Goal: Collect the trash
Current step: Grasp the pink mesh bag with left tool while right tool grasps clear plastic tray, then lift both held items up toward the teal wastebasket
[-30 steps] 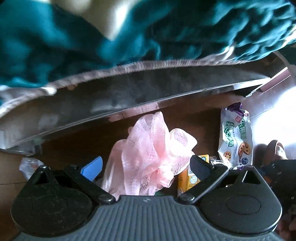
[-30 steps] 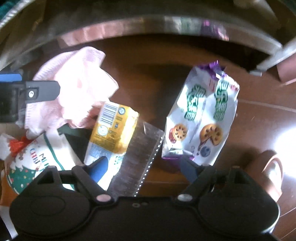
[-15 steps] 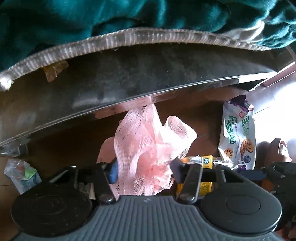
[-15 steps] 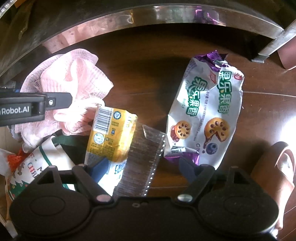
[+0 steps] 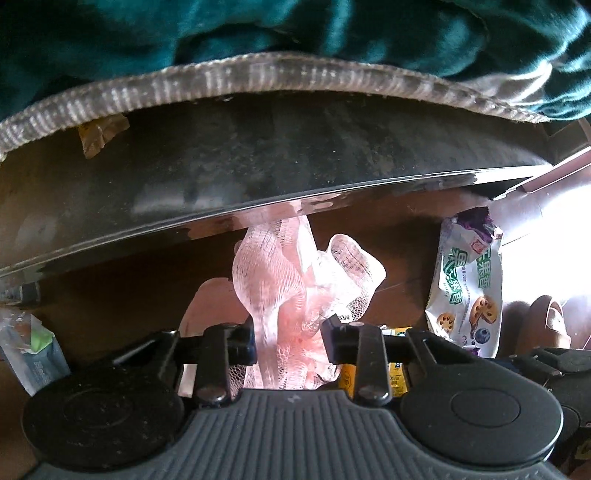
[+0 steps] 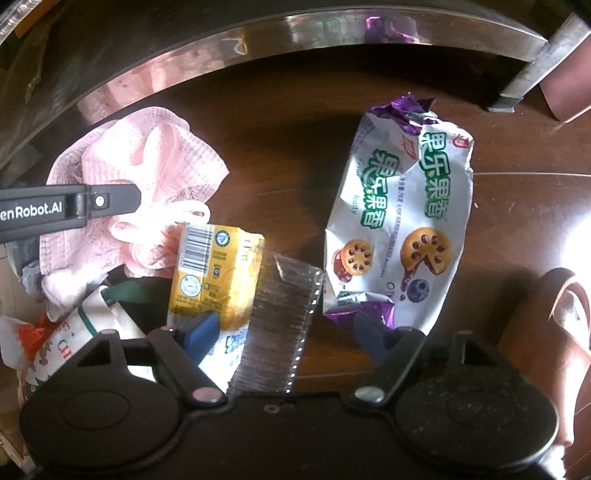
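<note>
A pink mesh net (image 5: 295,280) lies bunched on the dark wood floor (image 6: 280,129). My left gripper (image 5: 290,338) has it squeezed between its pads, and the jaws are still closing. In the right wrist view one left finger (image 6: 110,201) lies across the pink mesh (image 6: 147,192). My right gripper (image 6: 284,328) points down, its jaws wide but closing. A clear ridged wrapper (image 6: 284,321) lies between them, untouched. A yellow packet (image 6: 214,280) sits under its left finger. A white and purple biscuit wrapper (image 6: 402,221) lies by its right finger.
A curved metal rail (image 5: 295,206) of a piece of furniture runs just behind the trash, with a teal blanket (image 5: 258,29) above it. A brown slipper (image 6: 561,314) lies at the right. A white printed wrapper (image 6: 66,343) and a small bluish packet (image 5: 33,350) lie at the left.
My left gripper's jaws have come in from wide apart and pinched the pink mesh, which now stands bunched up. The right jaws have narrowed a little.
</note>
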The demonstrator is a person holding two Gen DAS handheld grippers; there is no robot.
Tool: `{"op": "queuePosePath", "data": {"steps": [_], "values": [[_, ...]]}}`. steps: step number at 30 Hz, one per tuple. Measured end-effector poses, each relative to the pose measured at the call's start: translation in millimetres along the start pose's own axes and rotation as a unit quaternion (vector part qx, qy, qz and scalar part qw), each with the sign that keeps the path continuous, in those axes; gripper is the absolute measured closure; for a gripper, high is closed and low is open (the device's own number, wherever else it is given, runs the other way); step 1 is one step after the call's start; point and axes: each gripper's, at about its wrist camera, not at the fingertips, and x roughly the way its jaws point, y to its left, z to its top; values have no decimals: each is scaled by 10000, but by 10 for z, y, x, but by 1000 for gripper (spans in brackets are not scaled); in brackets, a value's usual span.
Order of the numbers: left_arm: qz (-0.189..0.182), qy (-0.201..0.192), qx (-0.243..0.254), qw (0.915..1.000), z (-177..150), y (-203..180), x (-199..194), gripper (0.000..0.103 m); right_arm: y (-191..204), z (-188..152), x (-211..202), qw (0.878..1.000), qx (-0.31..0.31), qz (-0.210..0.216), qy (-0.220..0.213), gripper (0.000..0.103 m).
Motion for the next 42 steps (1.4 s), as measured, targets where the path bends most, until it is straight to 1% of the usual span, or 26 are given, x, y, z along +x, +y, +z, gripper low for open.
{"op": "queuePosePath", "data": {"steps": [2,3,4,5,6,9,13,16,20,22,26,31,35,38,42], "values": [[9,-1,4,10000,8,7,5,77,-7,4,-10,10000,34,26,0,29],[10,-1,-4,10000,7,10,8,78,-14,9,-16,10000,40,51,-8,34],[14,-5,-6,10000,3,17,7,80,-7,14,-22,9998,75,180,-20,41],[10,-10,-3,10000,4,23,5,81,-16,28,-54,9994,145,303,-4,53],[15,-13,1,10000,1,18,13,82,-17,46,-70,9993,206,298,-12,59],[28,-18,-1,10000,-23,32,8,87,-5,73,-118,9998,144,150,6,59],[15,-23,-16,10000,-63,56,-70,94,52,68,-231,9999,51,78,74,60],[25,-30,-66,10000,-110,64,-224,96,154,102,-377,9998,-175,-66,51,60],[-11,-158,-180,9997,-191,74,-508,98,261,77,-642,9990,-389,-189,-63,60],[41,-211,-207,9996,-228,73,-693,98,310,42,-786,9984,-453,-330,-96,60],[73,-411,-297,9987,-292,59,-1138,98,421,-61,-1166,9971,-569,-401,-315,60],[189,-834,-261,9960,-423,-65,-1811,98,616,-195,-1806,9923,-873,-340,-811,60],[220,-1205,-392,9917,-562,-122,-2347,98,718,-365,-2347,9849,-1108,-349,-1287,60],[239,-1532,-358,9873,-710,-145,-2833,98,741,-527,-2811,9772,-1224,-288,-1712,60],[284,-2075,-283,9774,-913,-207,-3510,98,783,-768,-3428,9607,-1493,-174,-2333,60]]}}
